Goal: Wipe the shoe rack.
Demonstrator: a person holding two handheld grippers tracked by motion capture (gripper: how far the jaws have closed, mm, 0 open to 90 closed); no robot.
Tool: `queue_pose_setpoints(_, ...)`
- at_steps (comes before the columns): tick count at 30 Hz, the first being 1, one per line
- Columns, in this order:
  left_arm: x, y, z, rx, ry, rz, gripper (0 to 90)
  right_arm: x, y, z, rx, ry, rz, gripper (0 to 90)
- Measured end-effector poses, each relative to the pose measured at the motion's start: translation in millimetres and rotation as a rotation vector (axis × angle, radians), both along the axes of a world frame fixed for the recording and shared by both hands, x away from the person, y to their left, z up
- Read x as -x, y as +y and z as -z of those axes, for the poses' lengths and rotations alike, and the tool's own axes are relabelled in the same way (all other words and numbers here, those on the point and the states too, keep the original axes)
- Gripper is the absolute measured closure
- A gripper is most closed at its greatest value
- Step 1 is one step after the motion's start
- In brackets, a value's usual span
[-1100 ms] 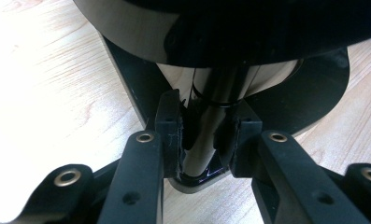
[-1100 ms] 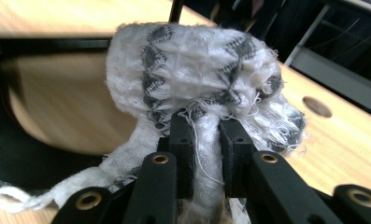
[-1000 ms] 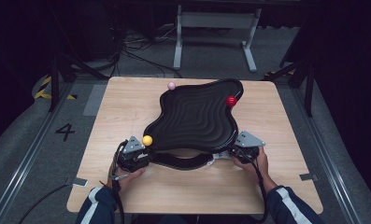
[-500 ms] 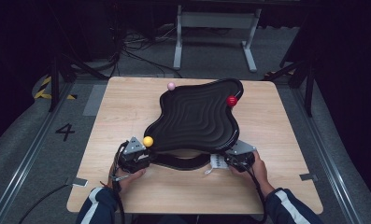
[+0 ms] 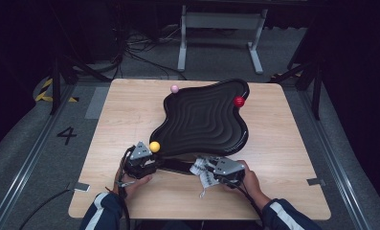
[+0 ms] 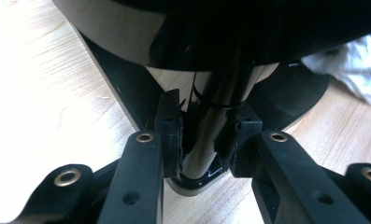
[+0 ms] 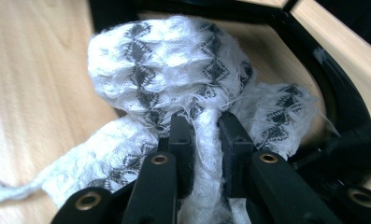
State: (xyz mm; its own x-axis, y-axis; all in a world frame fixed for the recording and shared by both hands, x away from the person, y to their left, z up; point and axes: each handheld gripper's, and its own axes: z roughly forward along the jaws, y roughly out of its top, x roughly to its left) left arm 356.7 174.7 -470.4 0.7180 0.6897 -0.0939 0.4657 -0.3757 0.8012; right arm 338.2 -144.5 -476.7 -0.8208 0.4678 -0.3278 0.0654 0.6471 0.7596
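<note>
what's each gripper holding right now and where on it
The left gripper clamps the glossy black leg of the wavy black stand. The right gripper pinches a bunched fold of the white patterned cloth.

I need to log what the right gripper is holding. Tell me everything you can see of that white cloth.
The cloth is white, loosely woven, with dark grey diamond patterns and frayed edges. It is bunched up, pinched between the shut jaws of the right gripper, with a loose thread trailing over the wooden table. It lies against the black base under the wavy tray.
</note>
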Motion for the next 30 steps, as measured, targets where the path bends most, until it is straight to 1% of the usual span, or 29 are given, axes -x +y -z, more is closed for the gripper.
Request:
queue_pose_setpoints(2, -0.5, 0.0, 0.7, 0.004, -0.004, 0.000, 71.4, 1.5, 3.9, -0.1, -0.001, -0.001, -0.016, 78.1)
queue_pose_setpoints(4, -0.9, 0.0, 0.1, -0.005, -0.001, 0.003, 71.5, 1.2, 3.1, 0.1, 0.000, -0.004, -0.017, 78.2)
queue_pose_setpoints(5, -1.3, -0.4, 0.3, -0.007, -0.007, 0.001, 71.6, 0.6, 2.4, 0.0, -0.001, -0.004, -0.015, 78.2)
queue_pose_setpoints(7, -1.7, -1.5, 0.4, -0.004, -0.002, -0.005, 71.9, -2.4, -1.4, -0.5, 0.012, -0.015, 0.006, 78.3)
queue_pose_setpoints(8, -2.5, -1.7, 0.2, -0.008, -0.006, 0.000, 71.9, -4.9, -3.8, -0.9, 0.018, -0.020, 0.016, 78.4)
queue_pose_setpoints(9, -2.6, -2.4, 0.3, -0.006, -0.006, -0.003, 71.9, -7.8, -6.7, -1.2, 0.026, -0.030, 0.031, 78.4)
queue_pose_setpoints(11, -2.4, -3.2, -0.4, -0.022, -0.004, -0.003, 72.2, -14.2, -14.2, -1.8, 0.033, -0.040, 0.065, 78.4)
queue_pose_setpoints(13, -3.4, -3.2, -0.1, -0.022, -0.013, 0.001, 72.2, -21.1, -22.7, -2.7, 0.034, -0.054, 0.106, 78.4)
queue_pose_setpoints(14, -3.3, -3.4, 0.0, -0.018, -0.007, 0.002, 72.2, -24.6, -27.3, -3.4, 0.035, -0.058, 0.126, 78.5)
queue_pose_setpoints(16, -3.5, -3.8, 0.1, -0.017, -0.008, 0.001, 72.2, -30.9, -35.2, -3.9, 0.030, -0.053, 0.161, 78.5)
queue_pose_setpoints(17, -3.4, -4.4, 0.3, -0.013, -0.002, 0.008, 72.2, -33.9, -39.7, -3.8, 0.033, -0.055, 0.182, 78.5)
queue_pose_setpoints(20, -3.3, -6.5, 1.1, -0.007, -0.003, 0.023, 72.1, -38.9, -48.6, -3.2, 0.029, -0.044, 0.212, 78.6)
queue_pose_setpoints(21, -2.9, -7.0, 0.9, -0.010, 0.002, 0.023, 72.1, -38.8, -49.0, -3.0, 0.027, -0.041, 0.215, 78.8)
queue_pose_setpoints(22, -3.1, -6.9, 1.3, -0.004, 0.001, 0.023, 72.1, -38.3, -48.6, -2.7, 0.026, -0.043, 0.216, 79.1)
queue_pose_setpoints(25, -3.5, -6.5, 1.5, 0.002, 0.003, 0.026, 71.9, -35.9, -47.2, -2.9, -0.005, -0.022, 0.194, 79.2)
queue_pose_setpoints(27, -3.7, -6.7, 1.8, 0.004, 0.002, 0.025, 71.9, -34.4, -46.0, -3.1, -0.009, -0.016, 0.184, 79.1)
queue_pose_setpoints(29, -3.8, -6.6, 1.7, 0.003, 0.003, 0.027, 71.8, -29.8, -40.8, -3.6, -0.014, -0.006, 0.158, 78.7)
queue_pose_setpoints(30, -3.7, -6.7, 1.6, 0.001, 0.004, 0.027, 71.8, -26.9, -36.9, -3.1, -0.008, -0.007, 0.139, 78.3)
